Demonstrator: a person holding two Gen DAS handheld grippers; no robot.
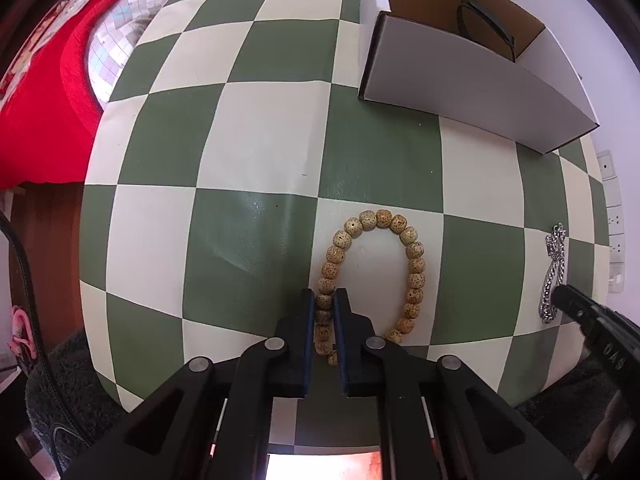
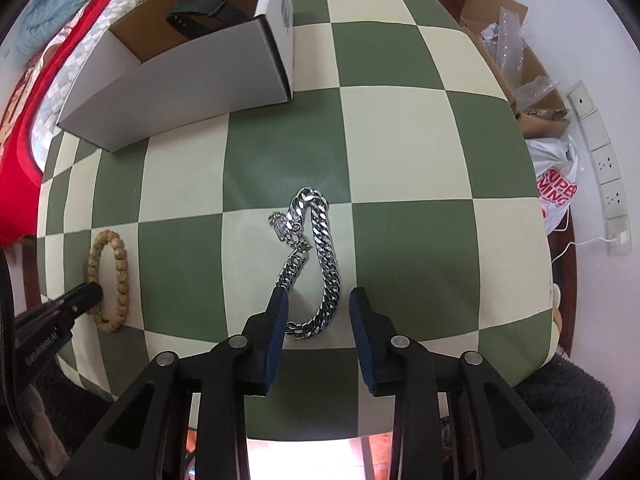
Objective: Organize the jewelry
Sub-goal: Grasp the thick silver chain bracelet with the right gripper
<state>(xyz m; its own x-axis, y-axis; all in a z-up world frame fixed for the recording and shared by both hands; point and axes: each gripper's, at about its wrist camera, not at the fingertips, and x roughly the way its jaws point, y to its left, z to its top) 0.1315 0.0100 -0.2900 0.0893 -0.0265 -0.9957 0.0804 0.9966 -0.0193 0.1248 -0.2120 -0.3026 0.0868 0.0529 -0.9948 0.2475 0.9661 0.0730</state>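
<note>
Currently on the counter (image 1: 256, 128), a green-and-cream checkered surface:

Item 1, beaded bracelet (image 1: 400, 240): tan speckled beads in an oval loop, lower centre of the left wrist view, lying flat. Its left strand runs between the fingers of the left gripper (image 1: 323, 312), whose jaws stand narrowed to a slim gap about that strand, pads at or very near the beads. The same bracelet (image 2: 110, 280) appears at the left edge of the right wrist view.

Item 2, silver chain (image 2: 316, 264): heavy curb links folded into a loose loop, centre of the right wrist view. The right gripper (image 2: 319, 300) has its jaws spread wide, one to each side of the chain's lower bend, the left finger at or near the thin strand; it has hold of nothing.

Item 3, white cardboard box (image 2: 192, 84): brown interior, upper left of the right wrist view, holding a dark strap (image 2: 200, 14).
</note>
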